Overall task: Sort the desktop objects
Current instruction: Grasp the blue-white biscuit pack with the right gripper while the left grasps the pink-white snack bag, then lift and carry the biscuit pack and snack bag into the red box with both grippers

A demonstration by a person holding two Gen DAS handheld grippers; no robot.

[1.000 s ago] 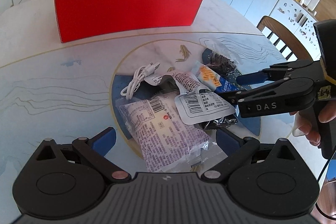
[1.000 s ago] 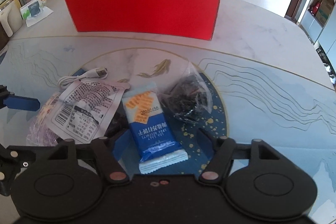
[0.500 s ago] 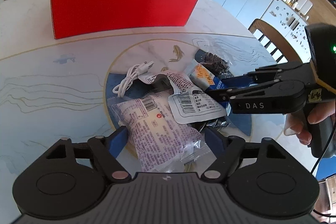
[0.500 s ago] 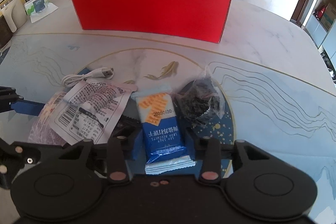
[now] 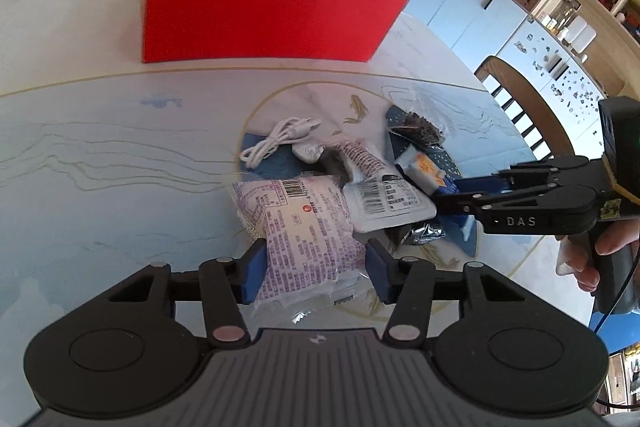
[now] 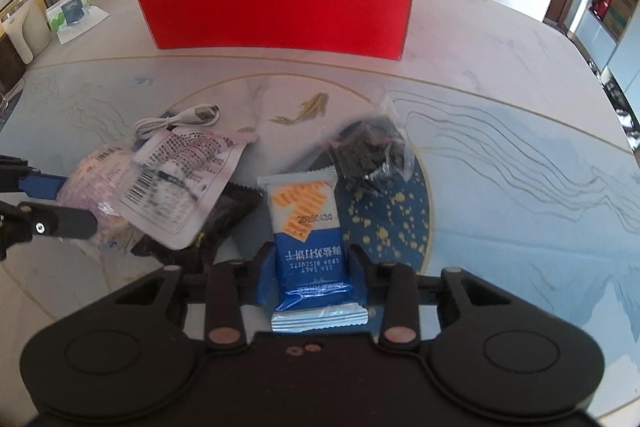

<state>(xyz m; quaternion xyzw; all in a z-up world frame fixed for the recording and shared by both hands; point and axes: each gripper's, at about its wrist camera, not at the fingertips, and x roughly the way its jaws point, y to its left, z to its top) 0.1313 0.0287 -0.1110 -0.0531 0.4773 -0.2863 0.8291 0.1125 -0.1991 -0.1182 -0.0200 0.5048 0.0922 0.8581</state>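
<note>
A pile of objects lies on the table's round blue pattern. My left gripper (image 5: 314,269) is shut on a purple-printed snack bag (image 5: 304,223). My right gripper (image 6: 312,273) is shut on a blue and white biscuit packet (image 6: 310,247); it also shows at the right of the left wrist view (image 5: 460,199). A white barcode pouch (image 6: 180,183), a dark foil packet (image 6: 228,219), a clear bag of dark bits (image 6: 370,155) and a white USB cable (image 6: 180,119) lie around them. A red open box (image 6: 276,3) stands behind the pile.
Jars, cups and tissue packs (image 6: 68,11) crowd the far left of the table. A wooden chair (image 5: 516,99) stands at the right edge, with cabinets (image 5: 472,3) behind it.
Both grippers have moved forward and closed: the left around the purple snack bag, the right around the biscuit packet. The left view has swung to the left.
</note>
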